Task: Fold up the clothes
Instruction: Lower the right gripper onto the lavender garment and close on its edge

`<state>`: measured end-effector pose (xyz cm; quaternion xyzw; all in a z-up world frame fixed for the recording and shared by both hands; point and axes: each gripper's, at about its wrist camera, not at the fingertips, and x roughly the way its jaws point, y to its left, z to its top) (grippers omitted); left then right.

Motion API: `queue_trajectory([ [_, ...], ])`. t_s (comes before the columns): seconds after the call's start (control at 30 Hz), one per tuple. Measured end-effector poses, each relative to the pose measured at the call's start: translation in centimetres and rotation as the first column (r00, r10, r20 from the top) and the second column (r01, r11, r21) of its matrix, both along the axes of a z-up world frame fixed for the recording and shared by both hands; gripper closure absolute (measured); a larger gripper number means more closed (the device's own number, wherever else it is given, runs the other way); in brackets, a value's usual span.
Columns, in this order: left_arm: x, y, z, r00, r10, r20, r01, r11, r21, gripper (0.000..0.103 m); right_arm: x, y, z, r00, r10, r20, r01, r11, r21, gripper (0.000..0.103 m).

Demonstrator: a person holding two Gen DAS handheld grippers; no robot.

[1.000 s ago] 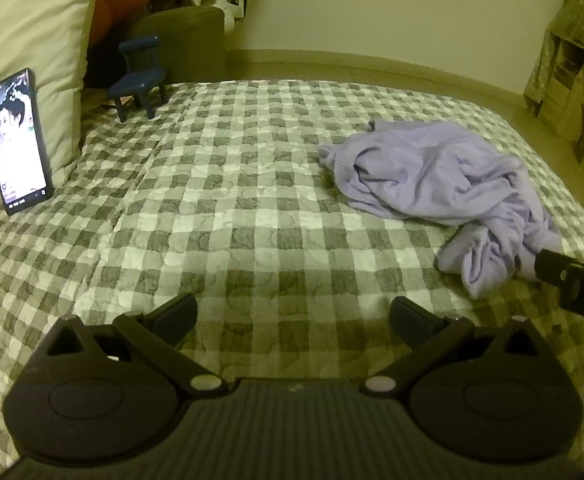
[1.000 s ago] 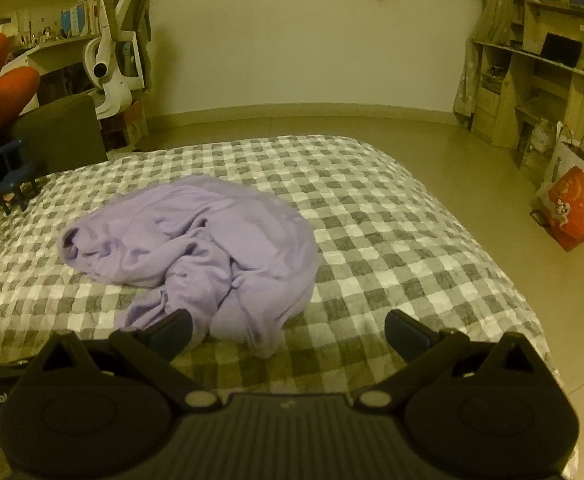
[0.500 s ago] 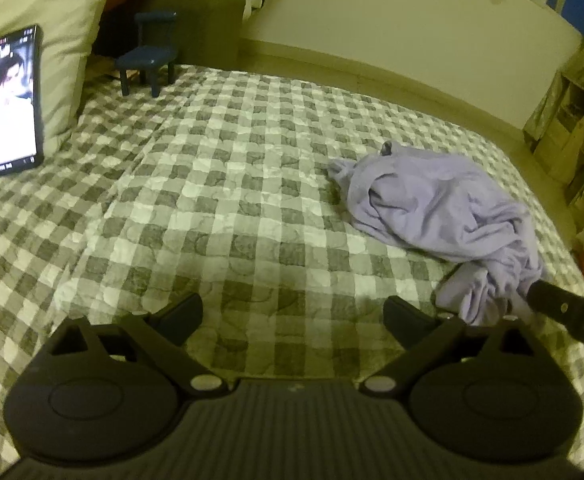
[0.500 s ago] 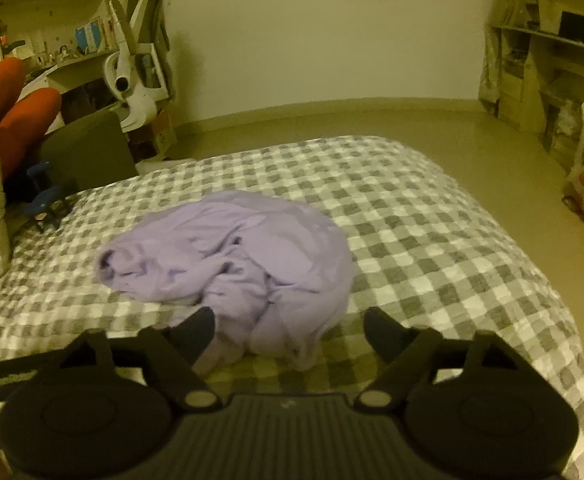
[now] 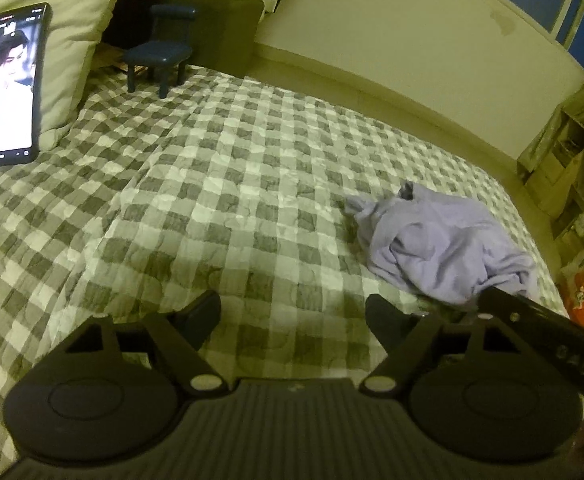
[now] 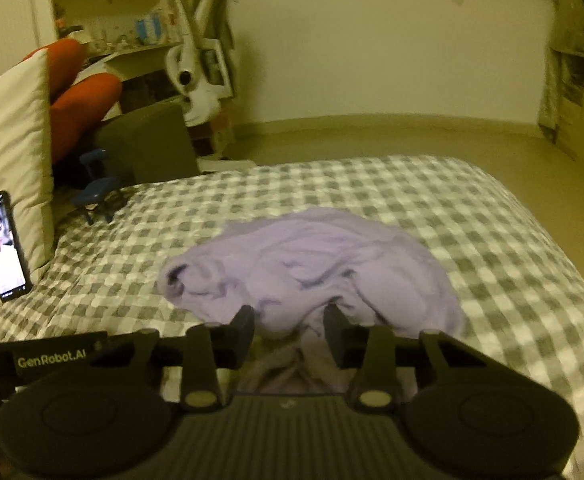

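folding not begun: the crumpled lilac cotton garment (image 6: 315, 264) lies heaped on the checked bed quilt (image 5: 220, 208). my right gripper (image 6: 288, 326) straddles its near edge, half-closed; left gripper (image 5: 293, 318) hangs apart over bare quilt.

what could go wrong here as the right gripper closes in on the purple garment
The purple garment is a crumpled heap, so the right gripper, jaws straddling a fold at its near edge, may pinch several layers at once. The left gripper hangs open over the checked bedspread, so lifting one-handed could tangle it more.
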<state>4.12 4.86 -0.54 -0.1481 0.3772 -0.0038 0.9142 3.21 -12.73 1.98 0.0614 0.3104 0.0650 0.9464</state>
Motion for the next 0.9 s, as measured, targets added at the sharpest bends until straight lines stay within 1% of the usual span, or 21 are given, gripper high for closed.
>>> queue_trajectory([
  [0.17,0.2,0.3,0.0,1.0,0.002,0.021,-0.001,0.999,-0.038,0.027,1.0,1.3,-0.8,0.998,0.057,0.034,-0.057,0.998,-0.003,0.065],
  [0.23,0.2,0.3,0.0,1.0,0.001,0.028,0.0,0.999,-0.045,0.028,1.4,1.8,-1.2,0.997,0.069,0.033,-0.068,0.997,-0.019,0.078],
  [0.3,0.1,0.3,0.0,1.0,-0.001,0.031,0.002,0.999,-0.046,0.028,1.5,1.8,-1.3,0.997,0.074,0.025,-0.073,0.997,-0.029,0.096],
  [0.33,0.1,0.4,0.0,0.999,-0.002,0.033,0.003,0.999,-0.047,0.028,1.4,1.7,-1.3,0.997,0.077,0.024,-0.077,0.997,-0.025,0.102],
  [0.4,0.0,0.5,0.1,0.999,-0.003,0.036,0.005,0.999,-0.05,0.028,1.3,1.5,-1.1,0.996,0.085,0.021,-0.084,0.996,-0.017,0.102],
  [0.5,0.0,0.8,0.2,0.999,-0.004,0.042,0.007,0.998,-0.067,0.029,0.4,1.0,0.0,0.994,0.099,0.052,-0.099,0.995,-0.01,0.102],
  [0.6,-0.1,0.6,0.3,0.998,-0.015,0.054,0.019,0.997,-0.076,0.029,-0.8,0.1,1.3,0.989,0.132,0.069,-0.135,0.99,0.033,0.102],
  [0.67,-0.1,0.4,0.4,0.998,-0.025,0.062,0.03,0.997,-0.077,0.029,-1.3,-0.6,1.6,0.985,0.159,0.062,-0.162,0.985,0.056,0.101],
  [0.7,-0.2,0.3,0.5,0.997,-0.031,0.066,0.036,0.997,-0.075,0.029,-1.6,-1.0,1.7,0.983,0.172,0.059,-0.176,0.982,0.068,0.099],
  [0.73,-0.2,0.2,0.5,0.997,-0.039,0.069,0.044,0.996,-0.072,0.029,-1.9,-1.4,1.7,0.985,0.163,0.059,-0.166,0.984,0.065,0.095],
  [0.8,-0.2,-0.1,0.6,0.996,-0.056,0.076,0.061,0.996,-0.067,0.029,-2.1,-2.4,1.6,0.99,0.129,0.054,-0.132,0.99,0.052,0.07],
  [0.83,-0.2,-0.2,0.7,0.995,-0.065,0.08,0.07,0.995,-0.064,0.029,-2.1,-3.0,1.5,0.994,0.102,0.046,-0.105,0.993,0.056,0.067],
  [0.9,-0.3,-0.4,0.8,0.993,-0.079,0.087,0.085,0.994,-0.063,0.029,-1.9,-4.2,1.2,0.998,0.048,0.028,-0.05,0.997,0.065,0.067],
])
